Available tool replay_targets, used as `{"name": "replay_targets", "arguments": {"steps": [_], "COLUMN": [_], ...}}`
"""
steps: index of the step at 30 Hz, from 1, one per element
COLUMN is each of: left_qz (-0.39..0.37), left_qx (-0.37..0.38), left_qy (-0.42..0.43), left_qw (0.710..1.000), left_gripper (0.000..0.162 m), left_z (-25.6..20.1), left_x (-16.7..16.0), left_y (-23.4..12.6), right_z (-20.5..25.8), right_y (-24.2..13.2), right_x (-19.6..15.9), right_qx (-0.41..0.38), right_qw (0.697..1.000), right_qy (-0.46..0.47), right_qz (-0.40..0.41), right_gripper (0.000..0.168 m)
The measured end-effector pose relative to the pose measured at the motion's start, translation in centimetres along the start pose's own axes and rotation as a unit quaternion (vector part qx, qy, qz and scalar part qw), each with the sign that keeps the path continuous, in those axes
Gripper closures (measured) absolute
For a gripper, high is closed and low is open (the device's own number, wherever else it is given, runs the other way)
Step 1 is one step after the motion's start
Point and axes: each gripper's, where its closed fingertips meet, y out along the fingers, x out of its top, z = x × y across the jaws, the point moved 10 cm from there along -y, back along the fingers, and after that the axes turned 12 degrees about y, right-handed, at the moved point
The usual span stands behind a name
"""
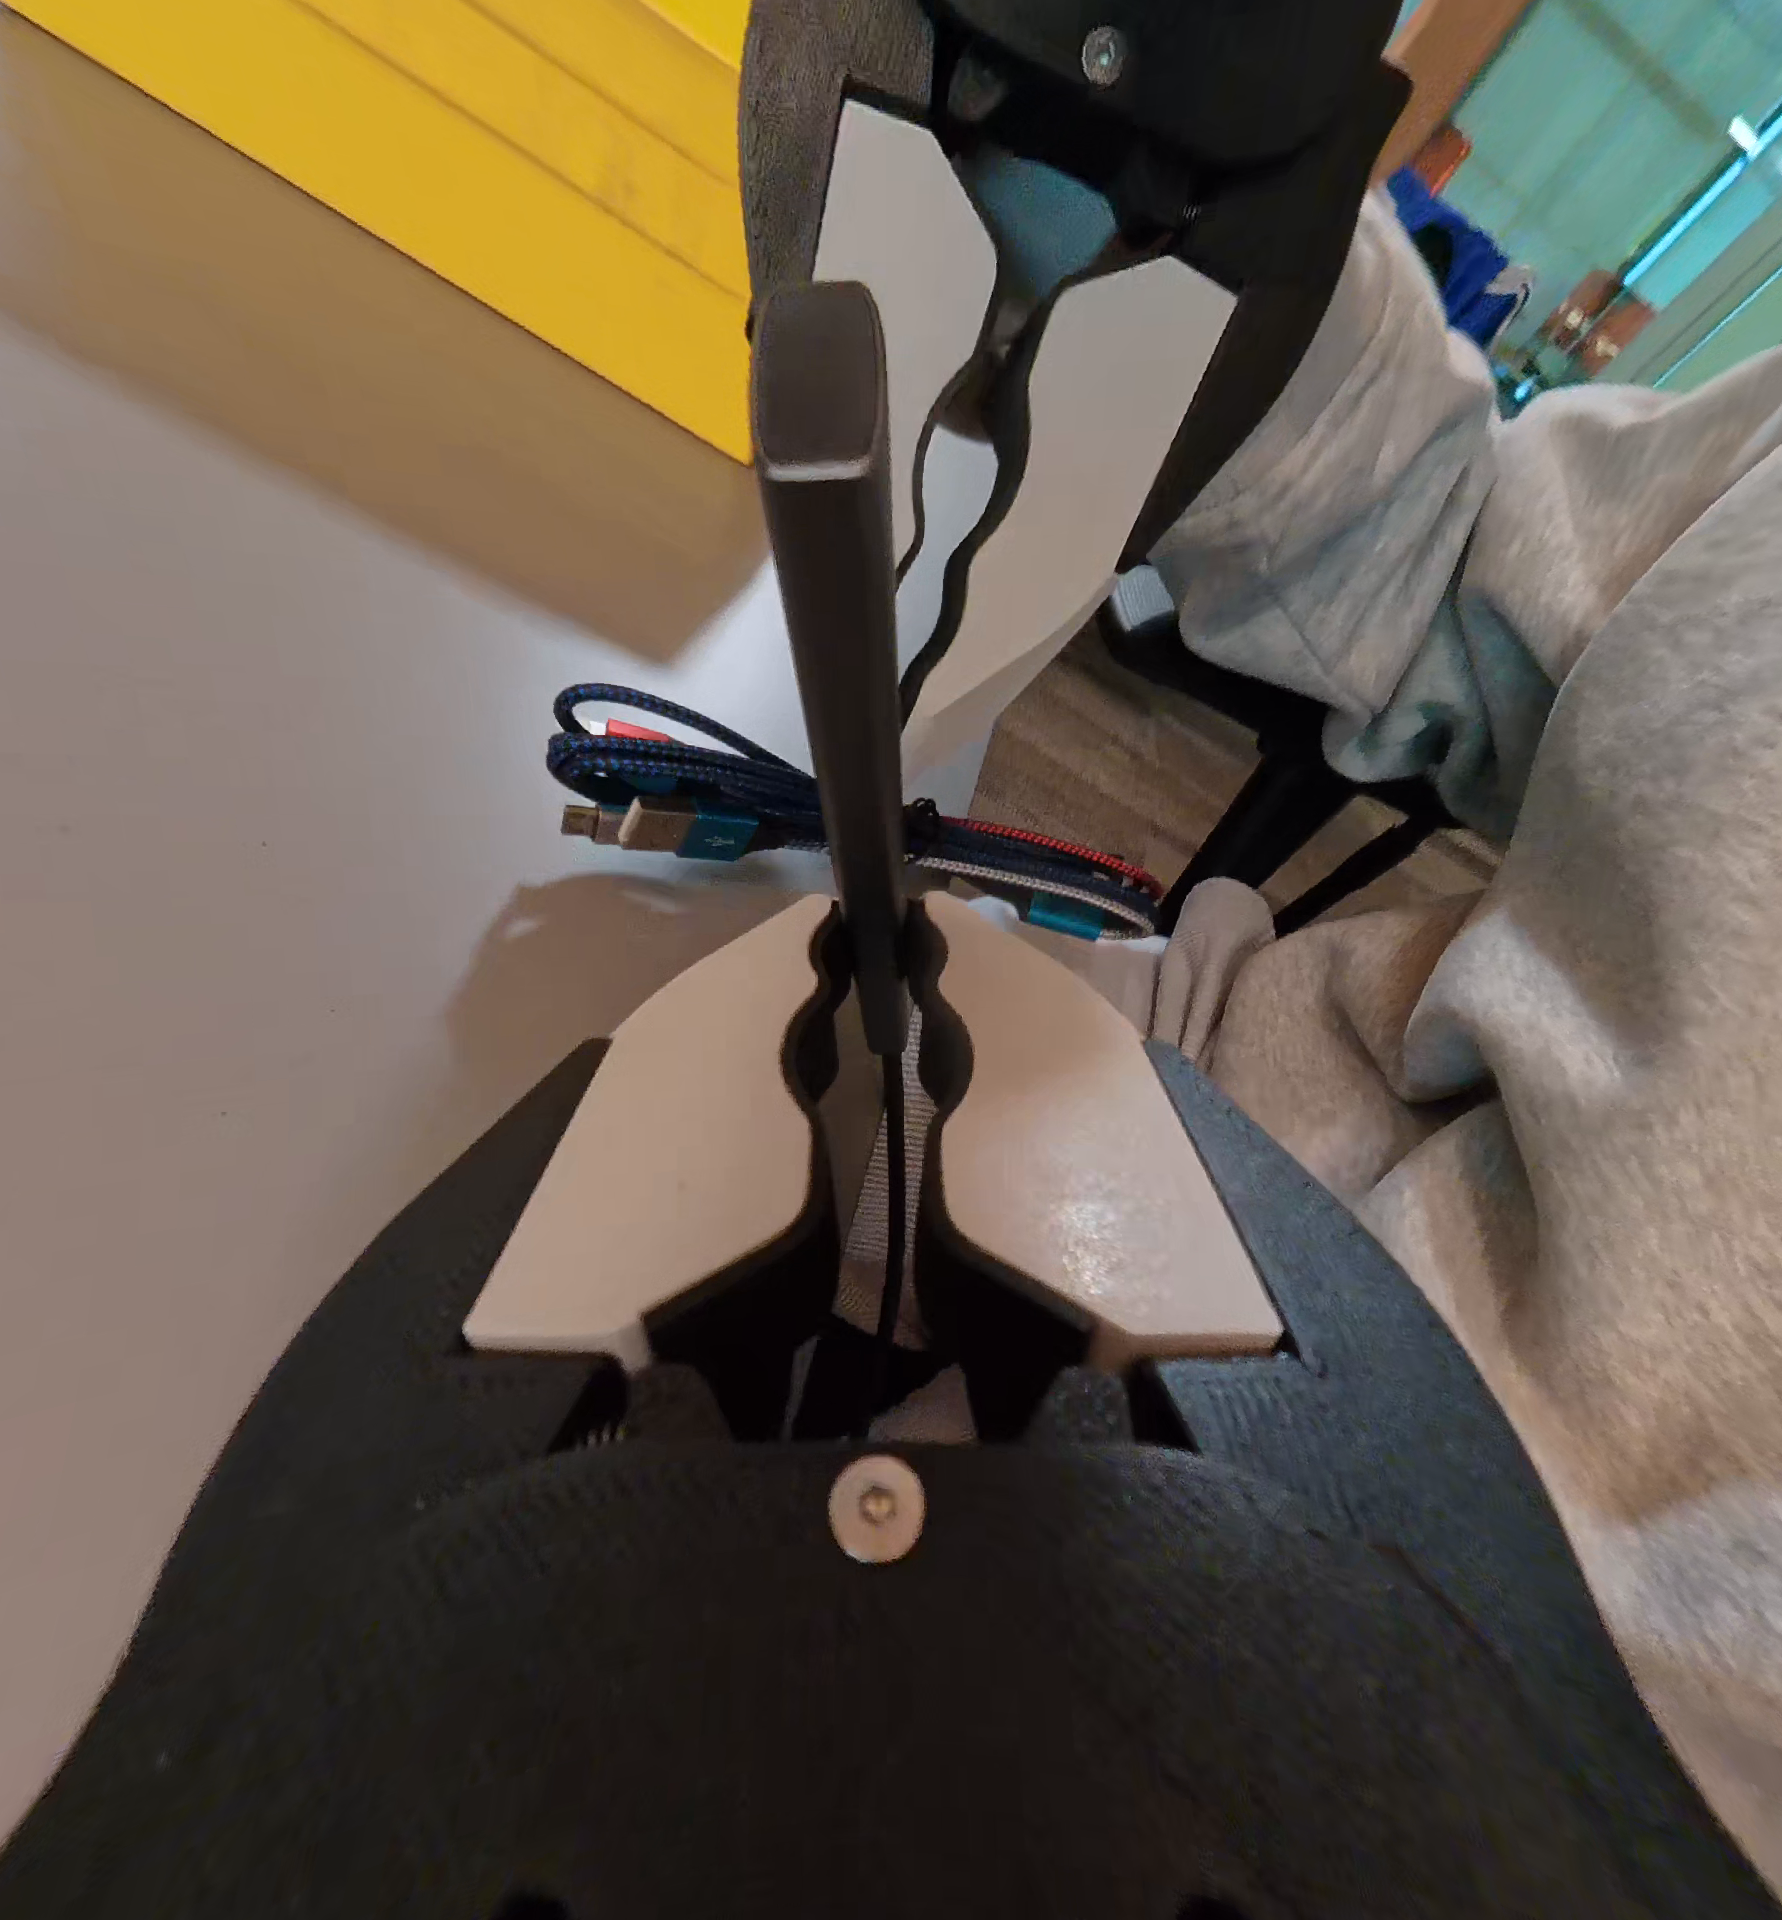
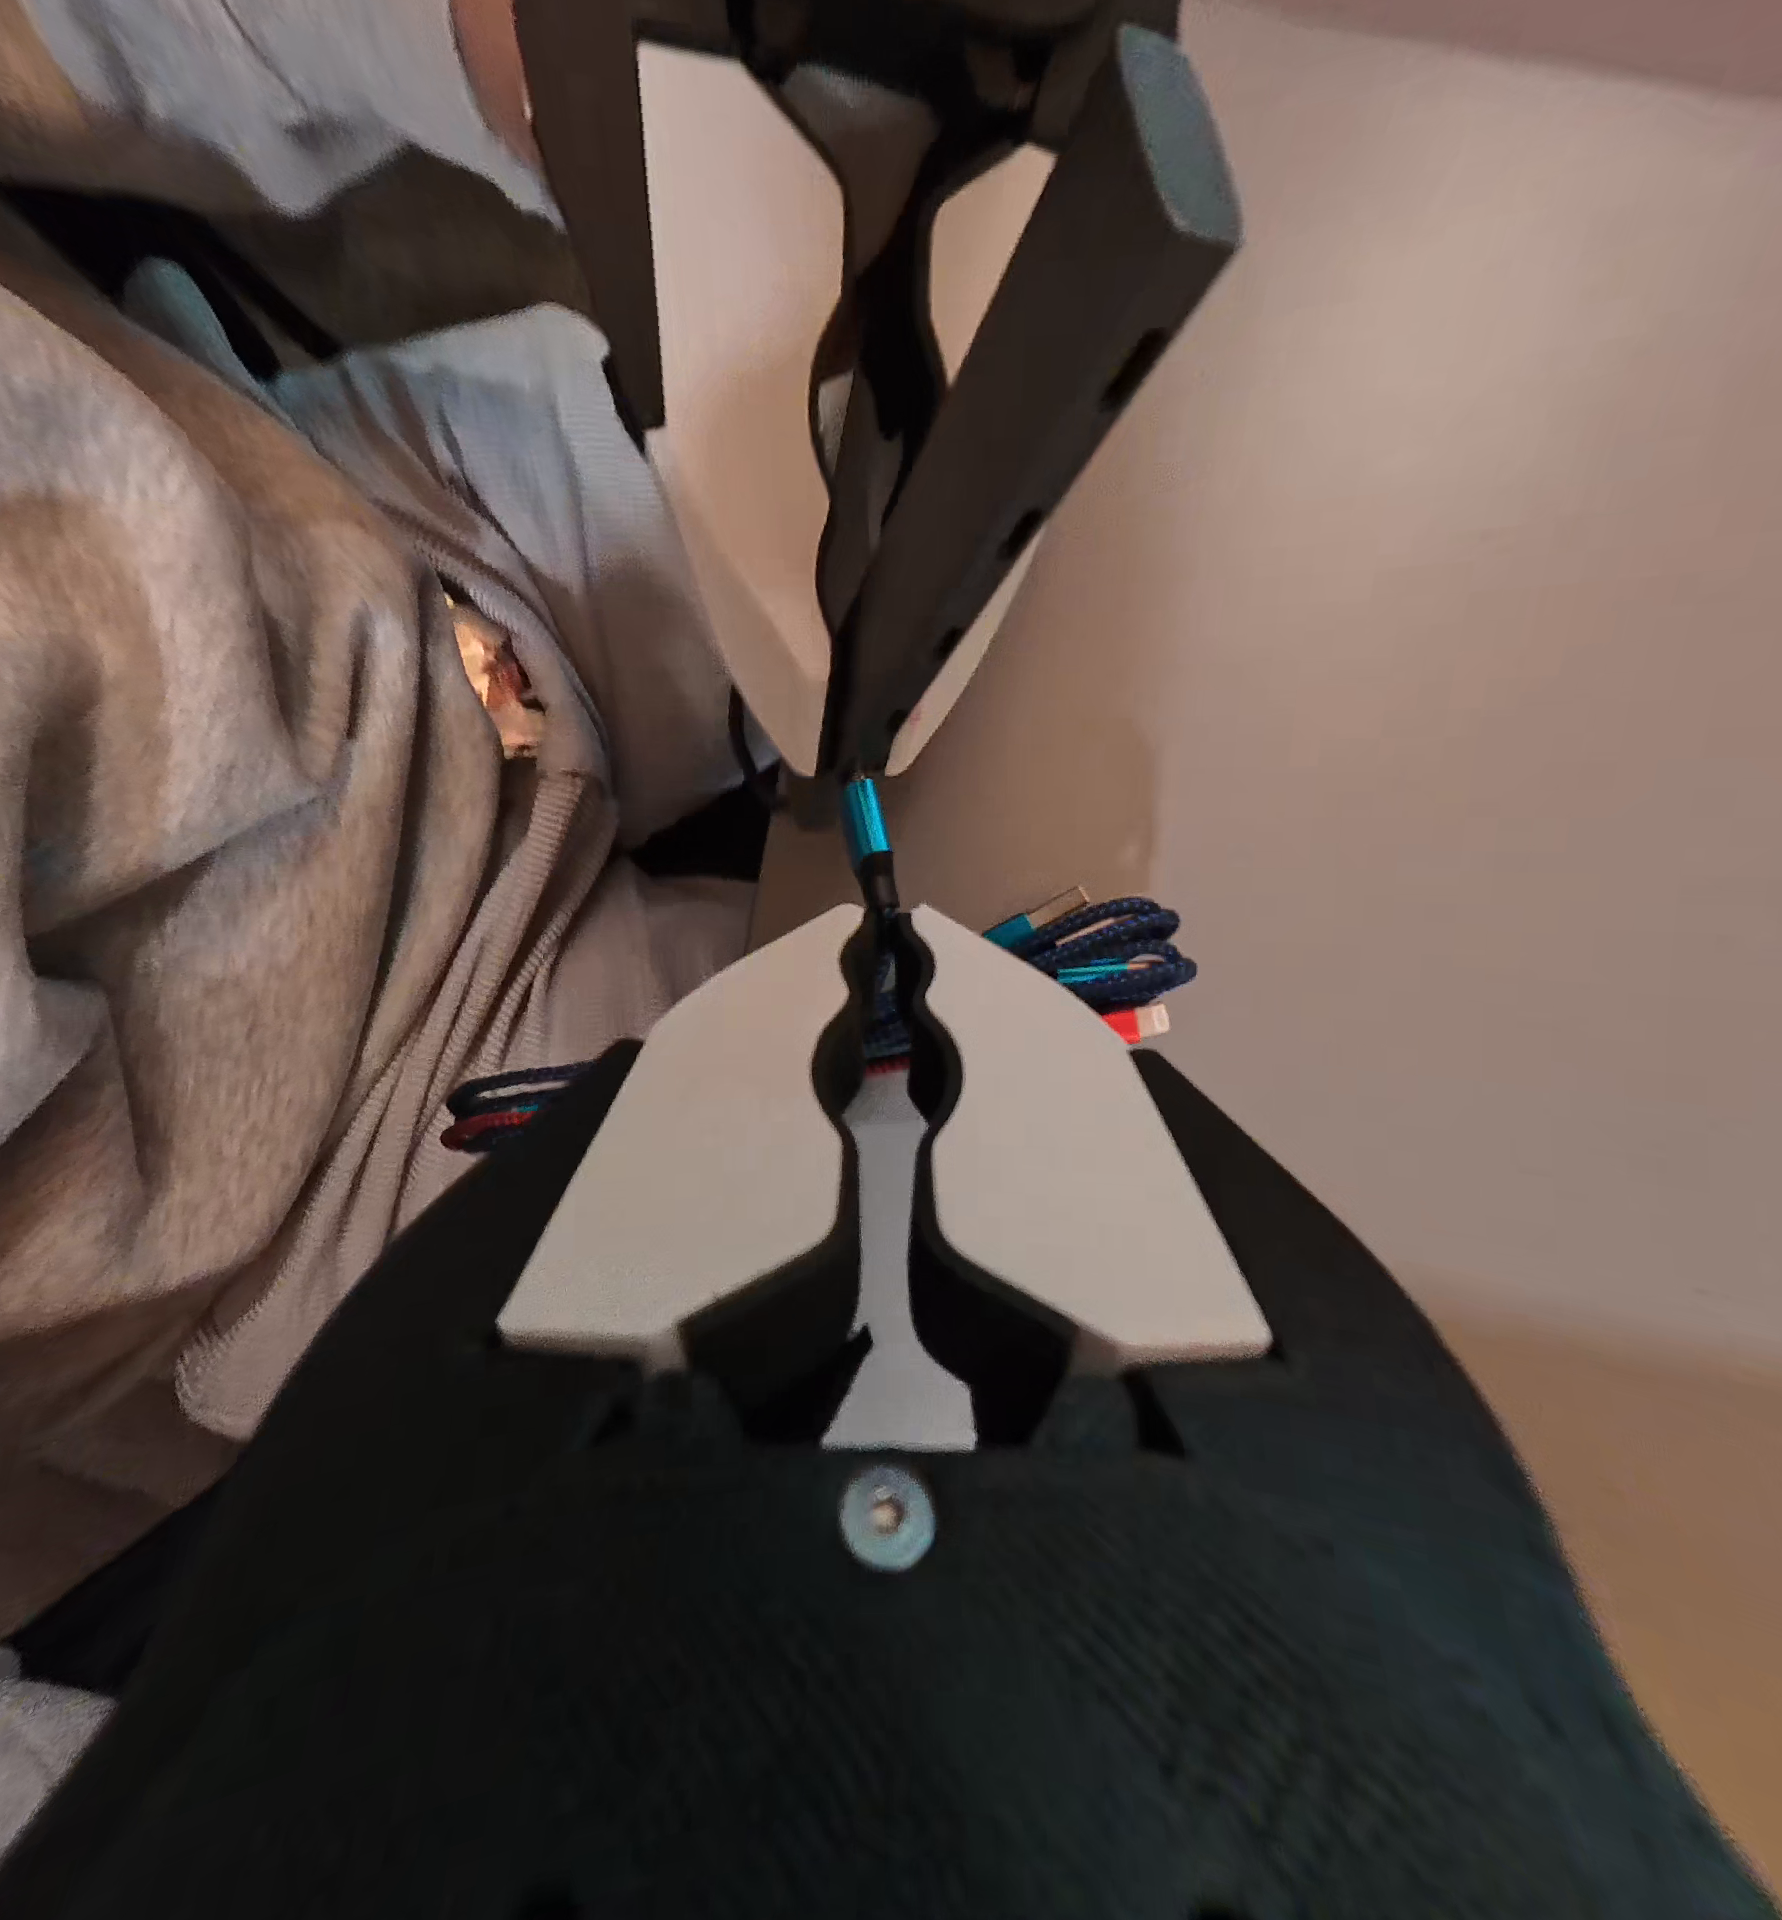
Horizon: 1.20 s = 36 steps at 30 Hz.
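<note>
Pinching dark slab [image 1: 827, 644] in left tongs [image 1: 874, 935], cable [image 2: 869, 831] in right tongs [image 2: 887, 920]

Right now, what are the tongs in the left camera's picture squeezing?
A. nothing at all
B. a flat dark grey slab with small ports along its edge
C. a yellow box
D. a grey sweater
B: the left tongs are shut on a dark grey slab that sticks up between them, while the yellow box sits apart on the table and the grey sweater lies off to the side.
</note>
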Motion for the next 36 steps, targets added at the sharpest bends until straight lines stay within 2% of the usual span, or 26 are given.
{"name": "replay_targets", "arguments": {"steps": [1, 11, 19, 36], "left_qz": [-0.008, -0.127, -0.137, -0.128], "left_qx": [0.001, 0.006, -0.001, -0.006], "left_qy": [-0.007, -0.136, -0.167, -0.181], "left_qw": [1.000, 0.982, 0.976, 0.975], "left_gripper": [0.152, 0.153, 0.153, 0.153], "left_z": [0.1, 2.7, 3.1, 3.3], "left_x": [0.0, -0.9, -1.1, -1.2], "left_y": [-0.1, -1.7, -2.1, -2.0], "right_z": [-0.2, -2.6, -2.6, -2.5], "right_y": [-0.1, 0.6, 1.1, 1.6], "right_x": [-0.1, -0.8, -1.0, -1.1], "right_qx": [0.005, 0.004, -0.009, -0.003], "right_qw": [1.000, 0.984, 0.974, 0.974], "right_qy": [0.005, 0.055, 0.063, 0.068], "right_qz": [-0.016, -0.169, -0.220, -0.214], "right_gripper": [0.165, 0.165, 0.165, 0.166]}}
